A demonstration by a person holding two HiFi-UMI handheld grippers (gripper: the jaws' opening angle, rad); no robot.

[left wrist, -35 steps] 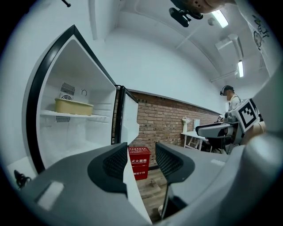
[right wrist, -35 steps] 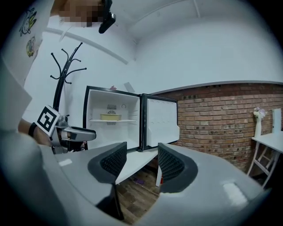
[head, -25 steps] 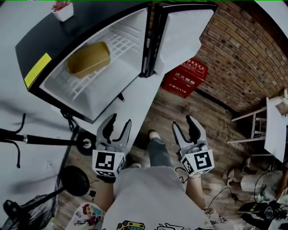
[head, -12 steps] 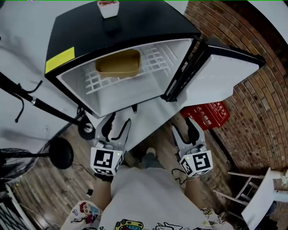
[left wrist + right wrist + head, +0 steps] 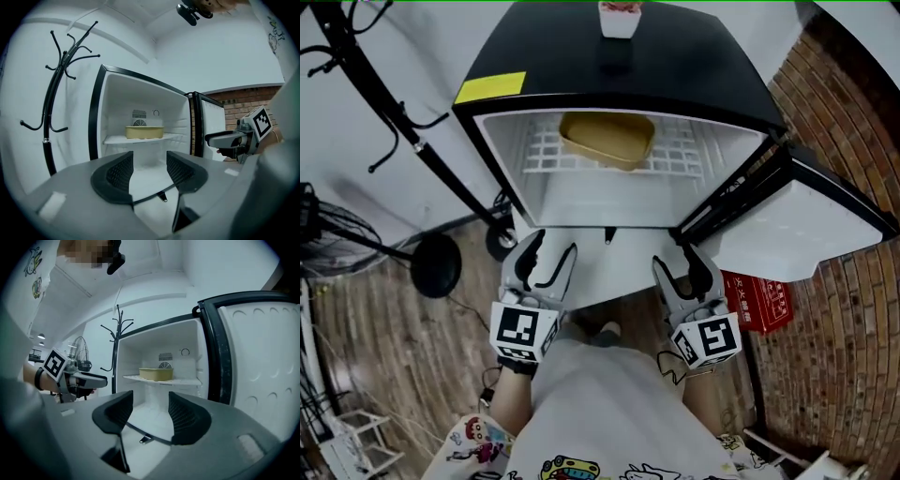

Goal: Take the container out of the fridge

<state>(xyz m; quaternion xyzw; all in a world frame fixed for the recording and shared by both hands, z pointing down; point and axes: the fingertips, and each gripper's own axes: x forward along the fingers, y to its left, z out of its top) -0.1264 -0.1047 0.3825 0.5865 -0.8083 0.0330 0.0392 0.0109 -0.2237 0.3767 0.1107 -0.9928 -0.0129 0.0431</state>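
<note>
A tan rectangular container (image 5: 607,139) sits on the white wire shelf inside the small black fridge (image 5: 694,75), whose door (image 5: 797,230) stands open to the right. My left gripper (image 5: 549,246) and right gripper (image 5: 675,258) are side by side in front of the fridge's lower opening, well short of the shelf. Both are open with nothing between the jaws, and both have just widened slightly. The left gripper view shows the container (image 5: 144,132) straight ahead beyond the jaws (image 5: 150,161). It also lies ahead of the jaws (image 5: 151,401) in the right gripper view, as a container (image 5: 156,374) on the shelf.
A small white pot (image 5: 619,17) stands on the fridge top. A black coat stand (image 5: 394,122) and a round fan base (image 5: 436,265) are to the left. A red box (image 5: 764,302) lies under the open door, beside a brick wall (image 5: 853,375).
The view has swung round, so the fridge now faces me squarely instead of off to the left. Both grippers have turned with me and now point into its opening.
</note>
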